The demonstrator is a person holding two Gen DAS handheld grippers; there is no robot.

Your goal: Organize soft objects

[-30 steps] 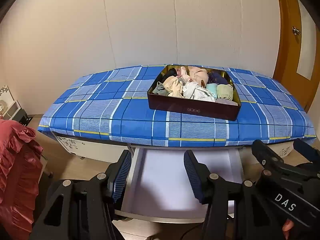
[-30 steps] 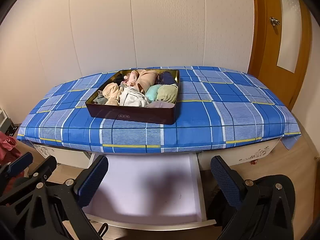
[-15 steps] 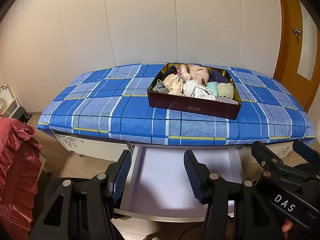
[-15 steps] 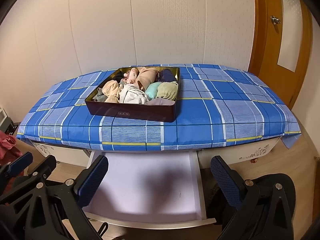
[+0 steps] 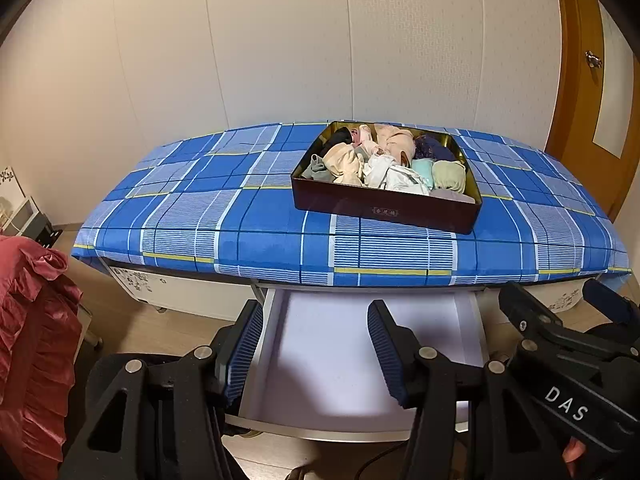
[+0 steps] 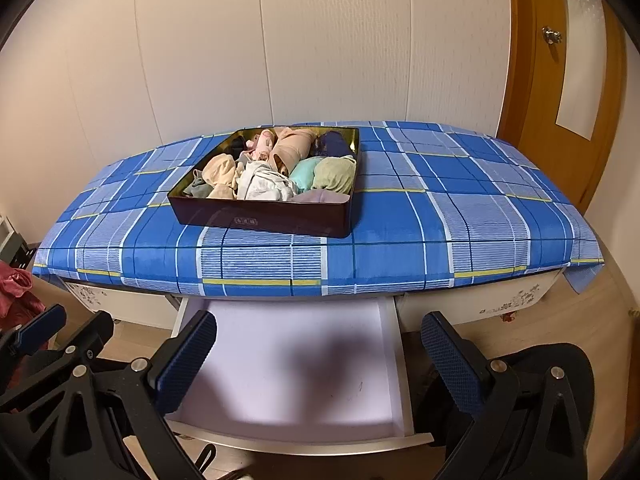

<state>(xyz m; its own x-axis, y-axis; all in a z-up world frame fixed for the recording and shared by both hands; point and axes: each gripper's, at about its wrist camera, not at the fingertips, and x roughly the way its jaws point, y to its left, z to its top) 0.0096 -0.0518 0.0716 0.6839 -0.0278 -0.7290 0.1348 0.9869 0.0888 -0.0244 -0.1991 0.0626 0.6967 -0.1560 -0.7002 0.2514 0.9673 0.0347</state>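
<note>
Two grippers, both mine, both spread wide and gripping nothing: the left gripper (image 5: 316, 354) hangs low in front of the pulled-out drawer (image 5: 340, 344), and the right gripper (image 6: 320, 364) sits beside it at about the same height, its fingers framing the same drawer (image 6: 280, 360). The soft objects (image 5: 384, 166), a jumble of rolled and bunched cloth pieces in cream, white, mint, olive, navy and pink, lie packed inside the dark tin (image 5: 380, 210), which stands on the blue plaid cover (image 5: 200, 216) towards the back of the top, well apart from both tools. From the right wrist the same pile (image 6: 272, 176) fills the tin (image 6: 260, 220) nearly to its rim. The drawer floor shows bare white with only shadows on it.

I can't settle the stage from this alone: cloth gathered in the tin over a bare drawer fits a sort that ends in the tin, and equally one where the pieces or the whole tin go down into the drawer. Either way, any reach from here means lifting well up and forward over the cover's edge, and soft rolls will need a deep, centred pinch or they'll unroll
</note>
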